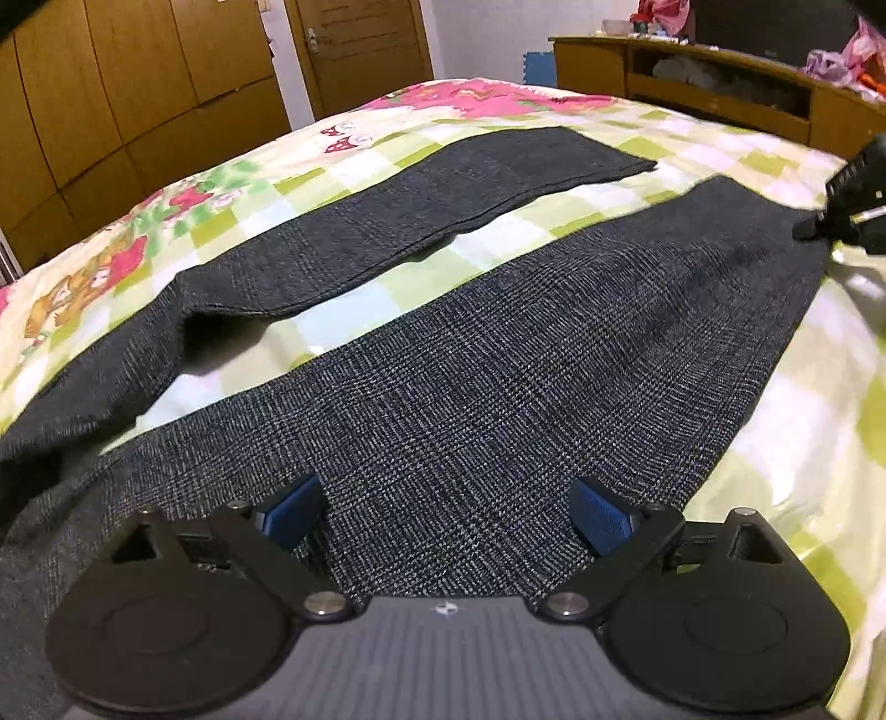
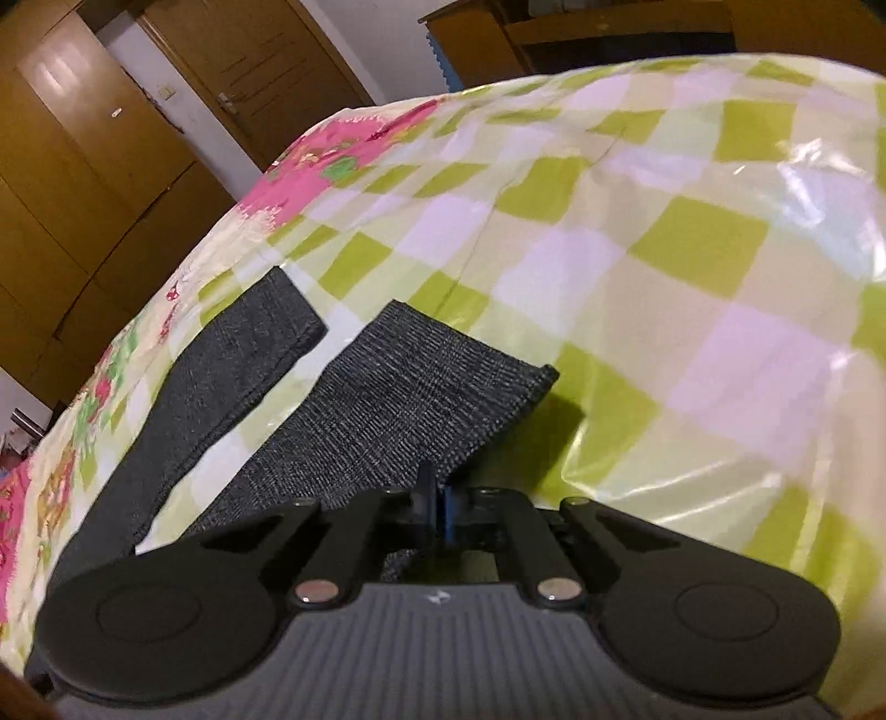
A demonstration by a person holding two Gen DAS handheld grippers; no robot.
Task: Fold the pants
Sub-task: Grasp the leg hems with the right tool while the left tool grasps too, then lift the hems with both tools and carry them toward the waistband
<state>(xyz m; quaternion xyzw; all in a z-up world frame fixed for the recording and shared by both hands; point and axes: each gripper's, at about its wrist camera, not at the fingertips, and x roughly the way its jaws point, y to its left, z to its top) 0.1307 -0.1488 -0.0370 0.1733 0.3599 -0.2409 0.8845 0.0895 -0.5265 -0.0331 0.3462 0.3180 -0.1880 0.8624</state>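
Dark grey checked pants (image 1: 498,376) lie spread on the bed with the two legs apart; the far leg (image 1: 443,205) lies flat, the near leg runs to the right. My left gripper (image 1: 448,515) is open, its blue pads either side of the near leg's upper part, just above the cloth. My right gripper (image 2: 437,504) is shut on the near leg's cuff edge (image 2: 443,410), which is lifted slightly off the bed. The right gripper also shows in the left wrist view (image 1: 847,199) at the cuff. The far leg's cuff (image 2: 266,327) lies flat to the left.
The bed has a green, white and pink checked cover (image 1: 803,443) (image 2: 664,277). A wooden headboard shelf (image 1: 692,83) with clutter stands at the far side. Wooden wardrobes (image 1: 111,111) and a door (image 1: 360,50) line the wall to the left.
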